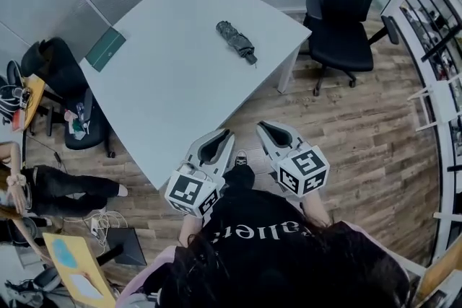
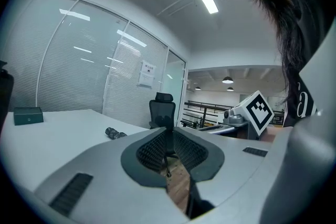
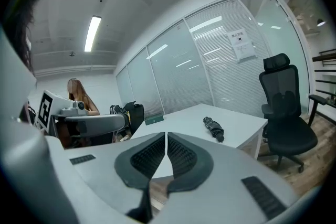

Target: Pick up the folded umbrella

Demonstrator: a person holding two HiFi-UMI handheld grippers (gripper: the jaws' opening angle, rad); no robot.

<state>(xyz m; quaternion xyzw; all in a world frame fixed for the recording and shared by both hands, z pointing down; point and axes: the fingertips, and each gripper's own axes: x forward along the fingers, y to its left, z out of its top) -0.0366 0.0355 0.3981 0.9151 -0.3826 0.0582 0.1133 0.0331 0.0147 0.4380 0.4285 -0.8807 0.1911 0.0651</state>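
Only the head view is showing the left gripper point(image 1: 228, 133) and right gripper point(image 1: 262, 125), both clenched empty, hanging short of the white table point(image 1: 166, 83), the folded umbrella point(image 1: 236, 41) lying well ahead.

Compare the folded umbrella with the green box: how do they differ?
The folded umbrella is black, the green box dark green. The umbrella is a long bundle, the box a rectangular block. The umbrella lies near the office chair, the box at the opposite edge. Both rest on the white table.
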